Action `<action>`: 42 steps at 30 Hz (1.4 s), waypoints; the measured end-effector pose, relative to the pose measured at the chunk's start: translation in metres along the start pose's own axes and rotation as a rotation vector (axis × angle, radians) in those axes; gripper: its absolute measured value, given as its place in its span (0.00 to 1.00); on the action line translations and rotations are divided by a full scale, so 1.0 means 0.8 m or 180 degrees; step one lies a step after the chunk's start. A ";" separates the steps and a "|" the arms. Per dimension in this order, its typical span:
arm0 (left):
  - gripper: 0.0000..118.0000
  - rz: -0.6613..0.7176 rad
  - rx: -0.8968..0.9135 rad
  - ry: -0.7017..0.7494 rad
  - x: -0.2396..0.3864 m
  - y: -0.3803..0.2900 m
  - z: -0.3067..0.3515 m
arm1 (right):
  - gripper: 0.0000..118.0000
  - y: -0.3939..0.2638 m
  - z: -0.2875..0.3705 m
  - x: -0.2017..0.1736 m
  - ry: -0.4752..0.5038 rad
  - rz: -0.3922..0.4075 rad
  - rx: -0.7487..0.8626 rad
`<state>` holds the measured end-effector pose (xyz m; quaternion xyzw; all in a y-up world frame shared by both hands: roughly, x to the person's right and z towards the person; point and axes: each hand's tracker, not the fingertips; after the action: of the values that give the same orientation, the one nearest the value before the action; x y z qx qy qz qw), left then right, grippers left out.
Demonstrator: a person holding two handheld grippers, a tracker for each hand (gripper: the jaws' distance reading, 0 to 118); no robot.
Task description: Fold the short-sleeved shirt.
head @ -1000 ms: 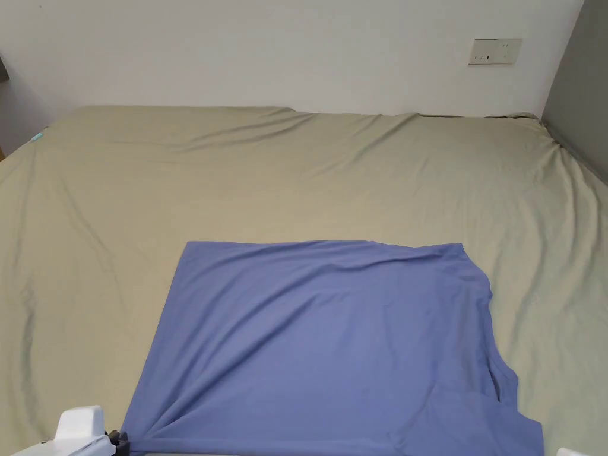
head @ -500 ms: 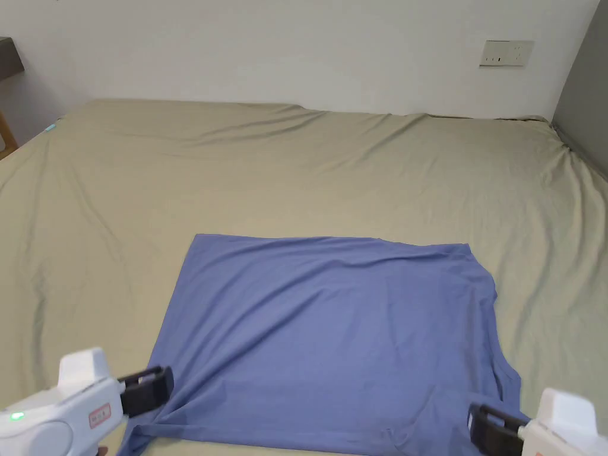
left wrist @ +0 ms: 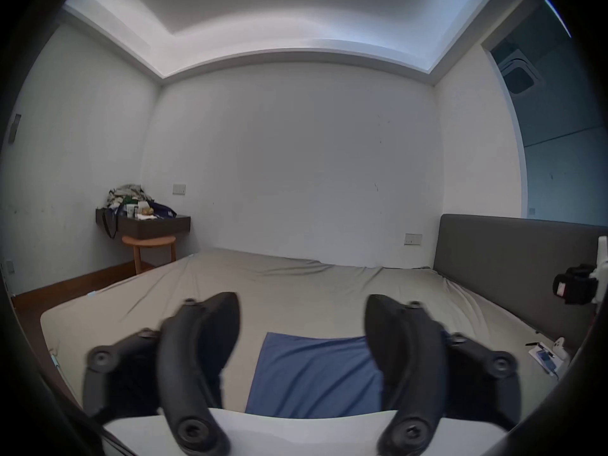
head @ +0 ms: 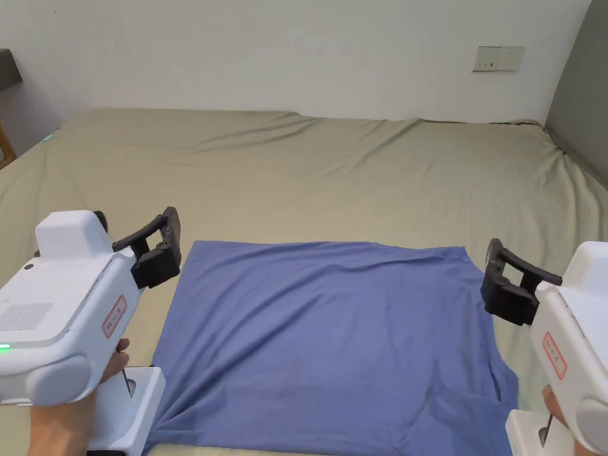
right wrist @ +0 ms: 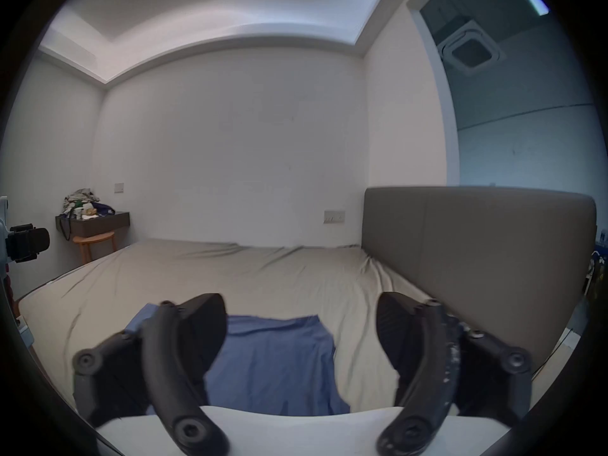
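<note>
The bed (head: 332,166), under a wrinkled olive-tan sheet, runs back to a white wall, with a grey headboard (right wrist: 477,249) along its right side. The blue short-sleeved shirt (head: 332,344) lies spread on the near part of the sheet, already folded into a rough rectangle; its nearest edge is cut off at the bottom of the head view, and the fold at its near right corner is hard to read. The left hand-held gripper (left wrist: 301,338) is raised beside the shirt's far left corner, jaws wide apart and empty. The right hand-held gripper (right wrist: 301,331) hangs by the far right corner, likewise spread and empty. Fingers (head: 116,362) show under the left housing
</note>
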<state>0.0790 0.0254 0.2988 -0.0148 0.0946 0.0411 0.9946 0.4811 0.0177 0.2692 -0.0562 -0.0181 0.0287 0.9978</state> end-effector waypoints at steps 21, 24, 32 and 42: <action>0.00 -0.0127 -0.1574 -0.0048 -0.040 -0.085 -0.039 | 0.01 -0.010 0.000 0.000 -0.0020 0.0112 -0.0036; 0.00 -0.0005 -0.1975 -0.0070 -0.070 -0.123 -0.040 | 0.01 -0.017 -0.002 0.002 -0.0011 0.0091 -0.0093; 0.94 -0.0031 -0.2737 0.0185 -0.114 -0.216 -0.033 | 0.01 -0.042 -0.009 0.004 0.0002 0.0070 -0.0310; 0.34 -0.0126 -0.3039 0.0203 -0.100 -0.291 -0.024 | 0.02 -0.076 -0.009 0.014 -0.0021 0.0069 -0.0635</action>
<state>0.0166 -0.2136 0.3001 -0.4731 0.0952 0.0605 0.8738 0.4963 -0.0427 0.2692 -0.1553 -0.0236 0.0377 0.9869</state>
